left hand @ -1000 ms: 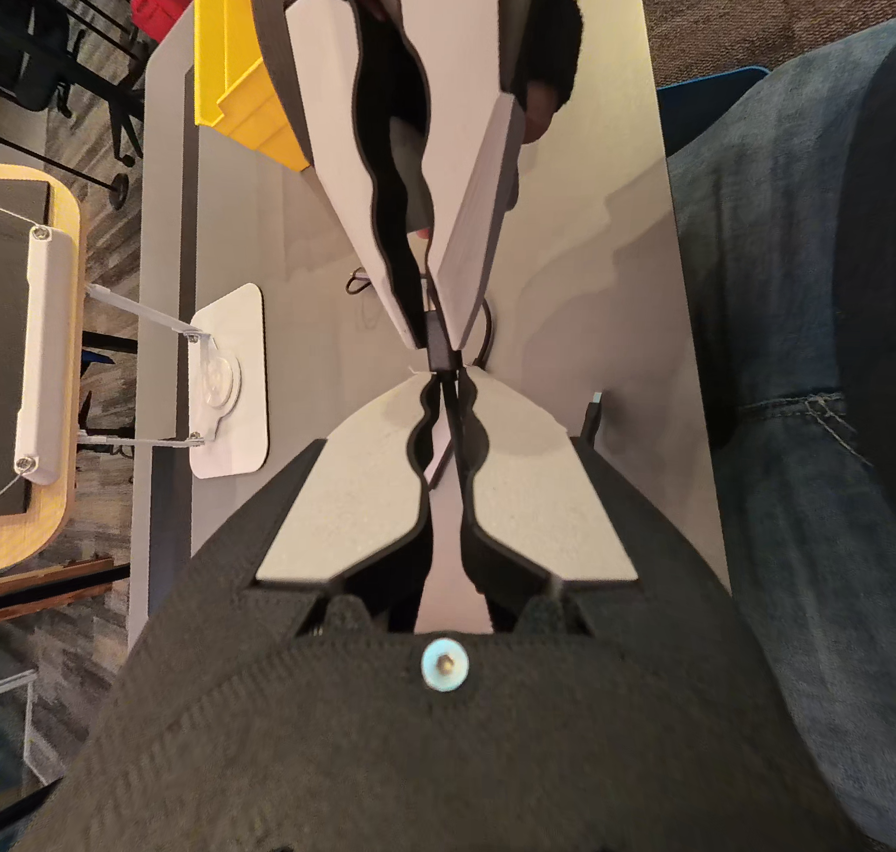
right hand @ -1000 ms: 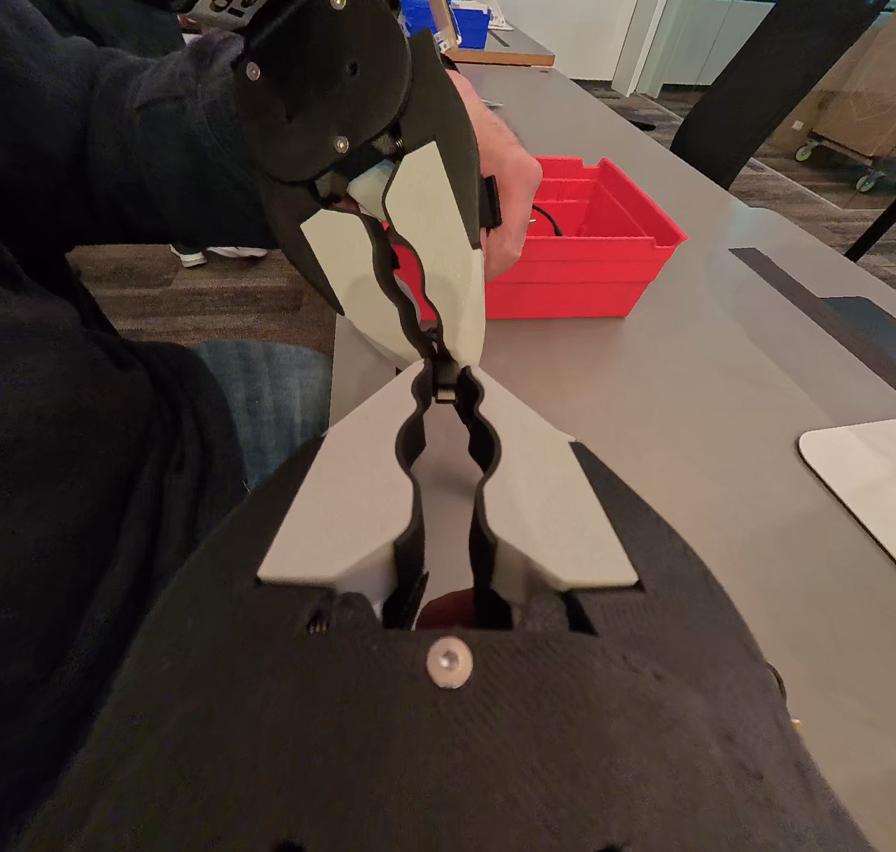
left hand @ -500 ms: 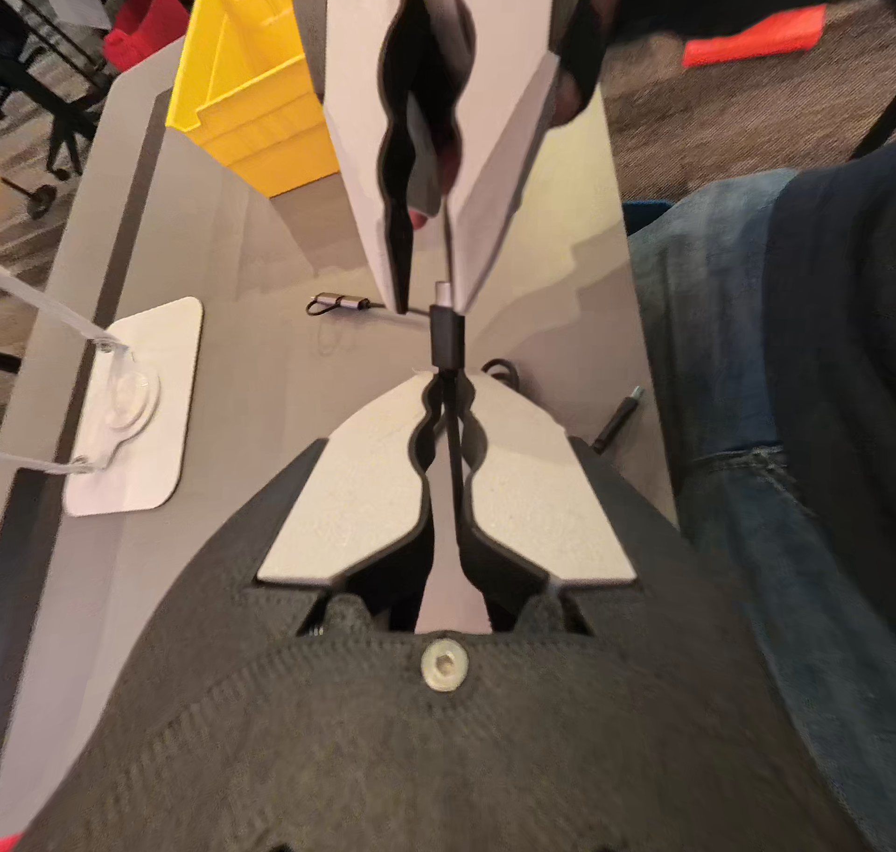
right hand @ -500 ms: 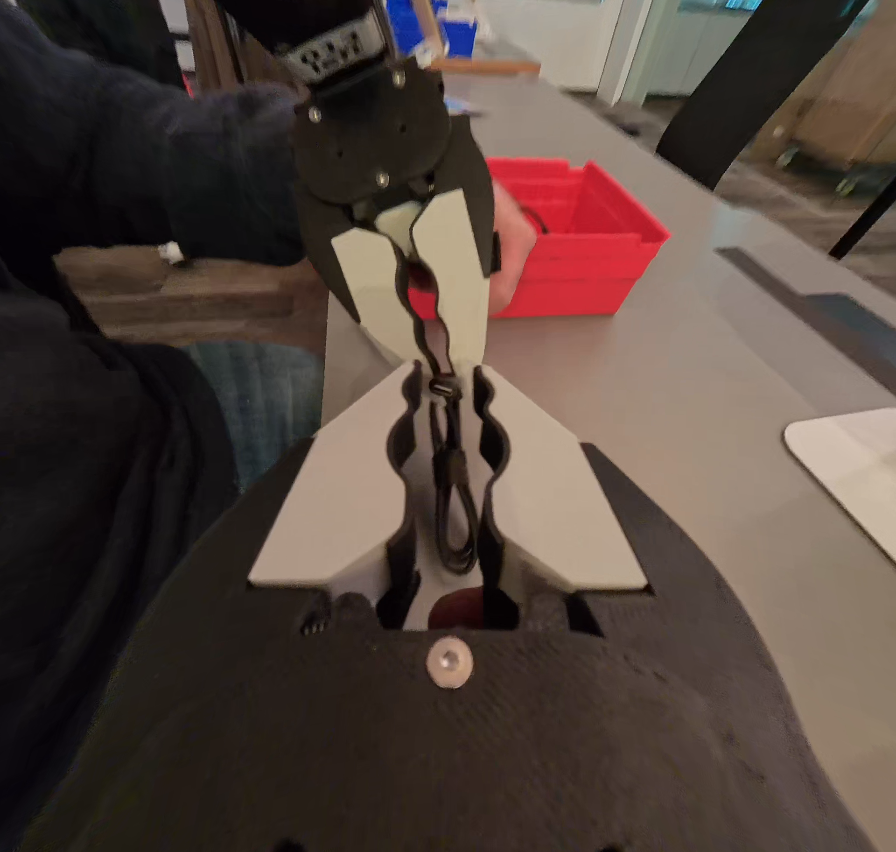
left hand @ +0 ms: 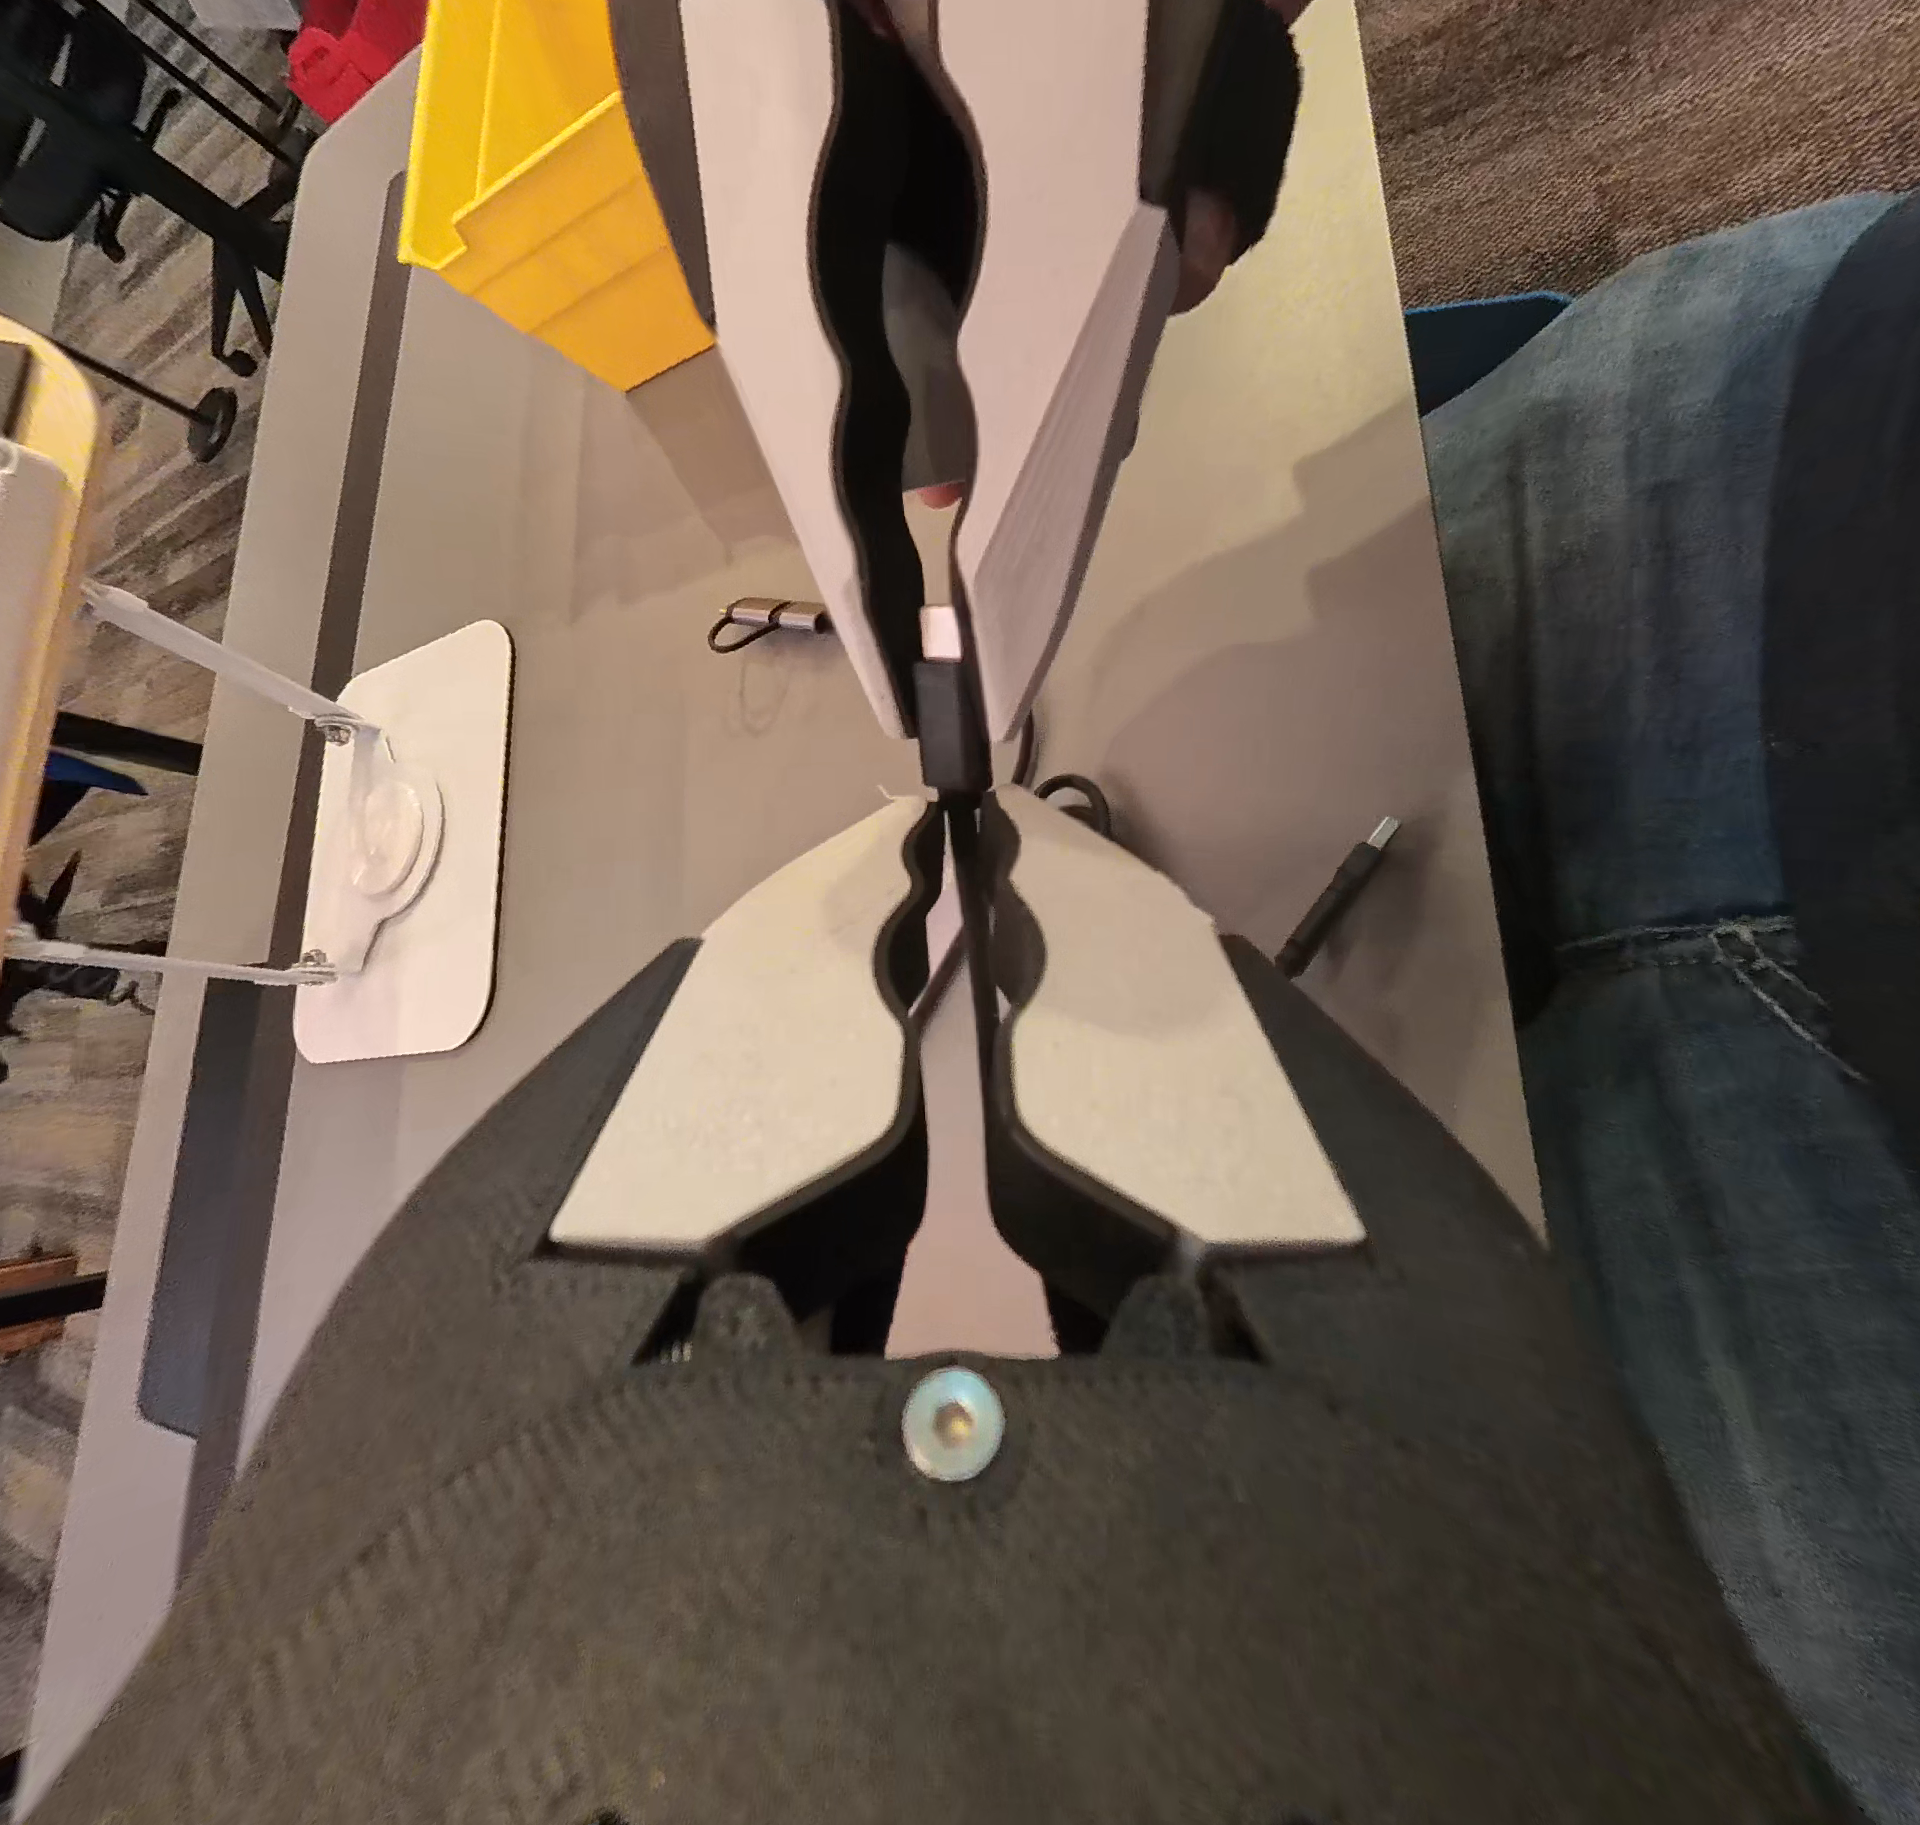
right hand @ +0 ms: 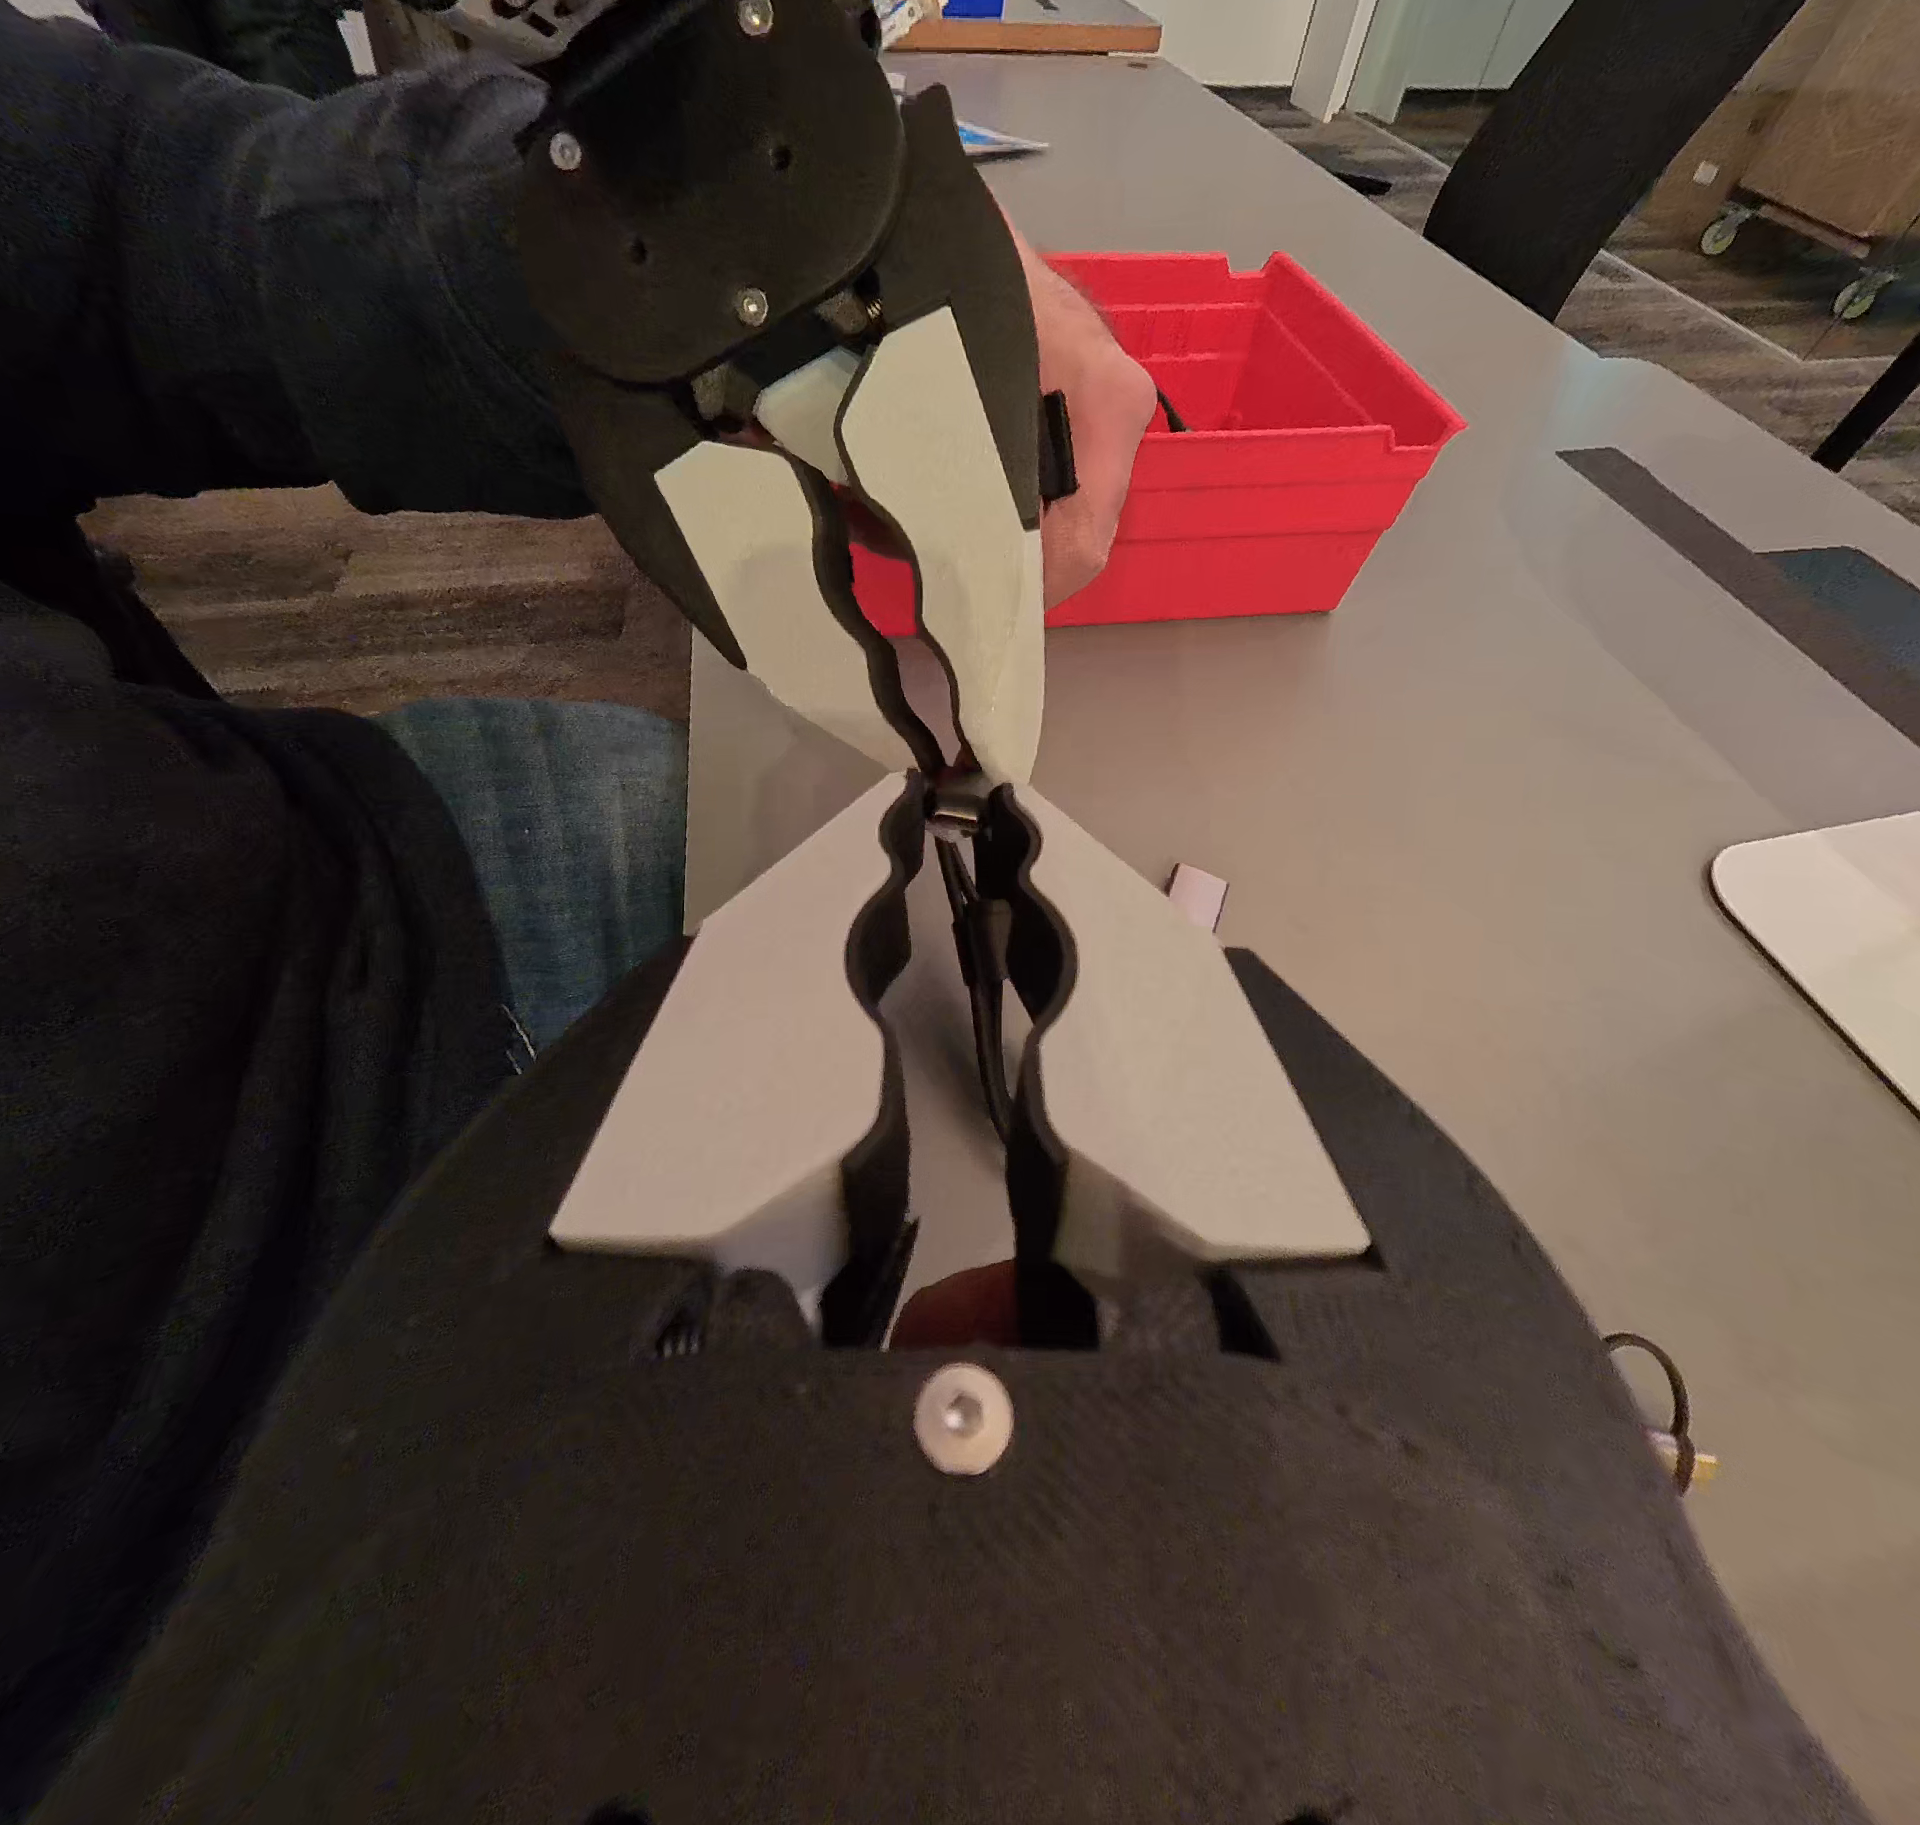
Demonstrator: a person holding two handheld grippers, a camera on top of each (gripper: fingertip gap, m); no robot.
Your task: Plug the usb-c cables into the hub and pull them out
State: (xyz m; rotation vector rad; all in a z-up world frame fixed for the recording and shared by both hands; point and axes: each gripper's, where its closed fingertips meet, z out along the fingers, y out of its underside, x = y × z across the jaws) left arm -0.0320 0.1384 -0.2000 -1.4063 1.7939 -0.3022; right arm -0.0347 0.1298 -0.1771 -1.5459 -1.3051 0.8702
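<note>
Black usb-c cable (left hand: pixel 971 944), slim and rubbery with a silver-tipped plug (left hand: pixel 943 705) at its end, is held in the air between the two tools, clear of the grey table (left hand: pixel 623 736) below. The left gripper (left hand: pixel 951 809) is clamped on the cord right behind the plug, so the plug sticks out straight ahead of its fingertips. The right gripper (right hand: pixel 956 809) meets it head-on, tip to tip. Its jaws flank the plug body and look pressed onto it, though the contact is too small to be sure of.

The silver tip is bare, so the plug sits in no socket. What looks like the hub, a small grey metal block with a black loop cord (left hand: pixel 774 620), lies on the table ahead and to the left of the left gripper, well apart from the plug. A second black cable end (left hand: pixel 1340 892) lies just right of the left gripper's fingers.

My reading is that this is a regrasp between cycles: the plug is being passed or squared up, not inserted. The next move likely calls for one tool to keep a firm, straight hold on the plug body. The other would then let go and steady the hub, and the tip would be lined up with a port.
</note>
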